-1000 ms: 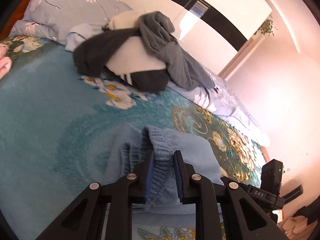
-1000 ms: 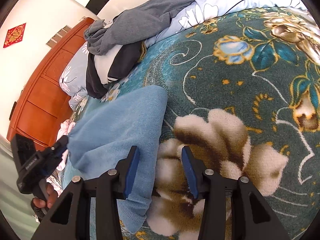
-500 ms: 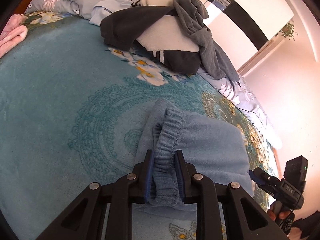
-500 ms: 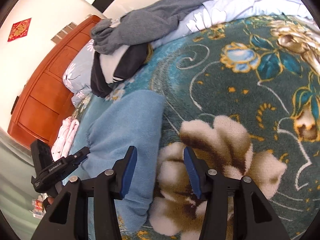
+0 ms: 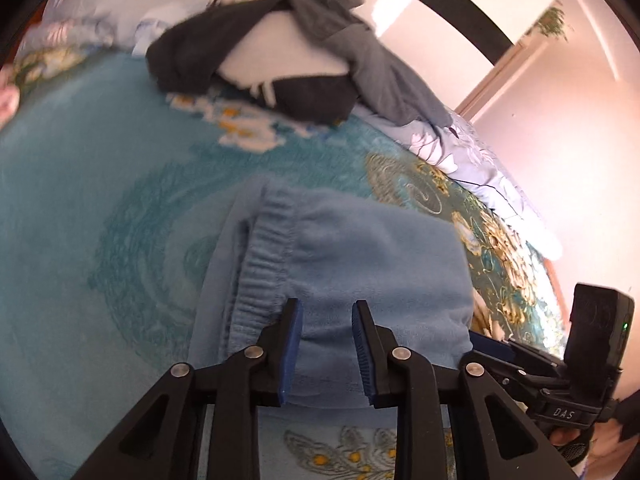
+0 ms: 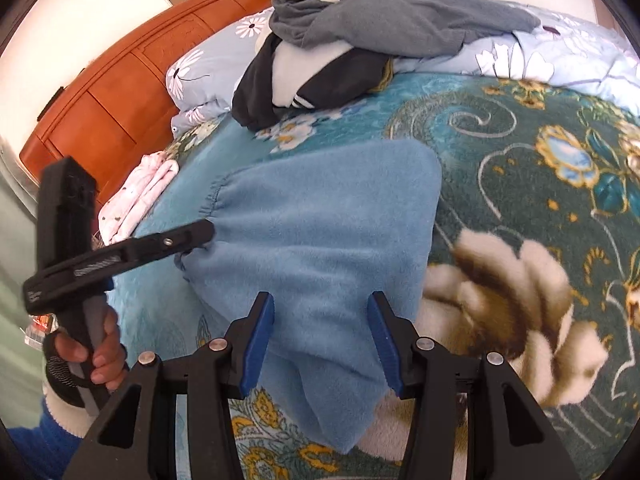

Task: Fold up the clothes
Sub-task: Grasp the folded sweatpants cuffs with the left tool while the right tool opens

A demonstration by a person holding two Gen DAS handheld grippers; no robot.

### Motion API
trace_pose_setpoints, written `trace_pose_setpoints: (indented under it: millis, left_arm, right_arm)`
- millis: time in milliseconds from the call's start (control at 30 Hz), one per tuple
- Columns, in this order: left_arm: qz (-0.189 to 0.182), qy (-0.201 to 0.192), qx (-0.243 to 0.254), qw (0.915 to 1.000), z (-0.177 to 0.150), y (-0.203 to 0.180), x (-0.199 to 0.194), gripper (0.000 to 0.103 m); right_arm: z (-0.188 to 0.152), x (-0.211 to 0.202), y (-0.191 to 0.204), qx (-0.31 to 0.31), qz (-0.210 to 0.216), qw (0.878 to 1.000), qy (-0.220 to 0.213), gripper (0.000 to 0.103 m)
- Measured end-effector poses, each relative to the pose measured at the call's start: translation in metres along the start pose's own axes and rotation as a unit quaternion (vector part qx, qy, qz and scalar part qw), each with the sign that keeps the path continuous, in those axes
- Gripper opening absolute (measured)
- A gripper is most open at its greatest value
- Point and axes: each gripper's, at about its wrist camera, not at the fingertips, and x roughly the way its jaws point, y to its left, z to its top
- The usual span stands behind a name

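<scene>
Blue fleece trousers [image 5: 360, 264], folded, flat on bed blanket [image 5: 100, 200] at near centre. Soft, light, limp; best pinched at ribbed waistband [image 5: 260, 264] or hem corners. Left hand-held gripper [image 5: 326, 344] and right hand-held gripper [image 6: 320, 336]: both parted, empty, poised over fleece.

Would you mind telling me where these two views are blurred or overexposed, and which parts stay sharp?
Left wrist view: the clothes pile and bedspread are smeared by motion blur, the wall at right is washed out pink, the left gripper stays sharp. Right wrist view: crisper overall; the blue garment is clear, the cream flower slightly soft, strong fisheye bending at the edges.
</scene>
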Motion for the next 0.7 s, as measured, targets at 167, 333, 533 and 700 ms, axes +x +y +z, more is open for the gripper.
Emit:
trace_pose_setpoints:
  millis: [167, 333, 533, 700]
  left_arm:
    - [-0.072, -0.006, -0.054, 0.9959, -0.002, 0.023, -0.005, 0.029]
    - [-0.07, -0.041, -0.076, 0.9937, 0.004, 0.037, -0.029, 0.057]
    - [-0.052, -0.034, -0.112, 0.9918, 0.012, 0.066, -0.025, 0.069]
    - [-0.064, 0.006, -0.119, 0.9908, 0.017, 0.078, -0.003, 0.072]
  right_arm:
    - [-0.006, 0.0, -0.009, 0.022, 0.02, 1.0, 0.001, 0.05]
    - [-0.001, -0.008, -0.022, 0.055, 0.037, 0.998, -0.019, 0.051]
    - [0.002, -0.017, -0.046, 0.115, 0.058, 0.99, -0.05, 0.061]
    - [0.003, -0.011, -0.066, 0.161, 0.096, 0.981, -0.055, 0.069]
